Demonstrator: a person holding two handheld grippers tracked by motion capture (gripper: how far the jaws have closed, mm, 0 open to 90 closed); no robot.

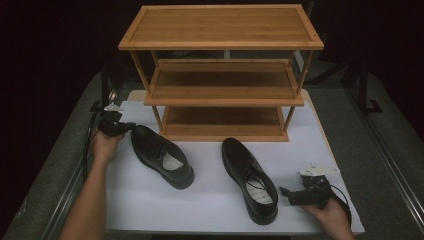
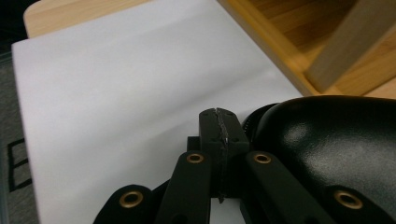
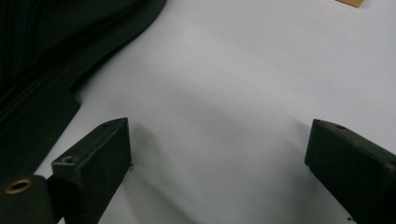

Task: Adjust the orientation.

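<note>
Right claw (image 3: 219, 154) agape (high view: beside right shoe (image 1: 249, 178)).

Dim overhead lighting, black surroundings, soft glare on the shoe toe (image 2: 327, 140), blurred near jaws, soft shadows.

My left forearm (image 1: 87, 200) reached forward along the left edge of the white sheet (image 1: 210, 200), my landmark throughout. My left hand (image 1: 104, 145) held the left gripper (image 1: 131, 127) near the sheet's far-left corner, its jaws pressed flat together with no gap between them. My right hand (image 1: 331, 216) lay low at the sheet's near-right corner, holding the right gripper (image 1: 284, 192) pointed leftward across the sheet, its jaws spread wide apart just above the sheet's surface.
</note>
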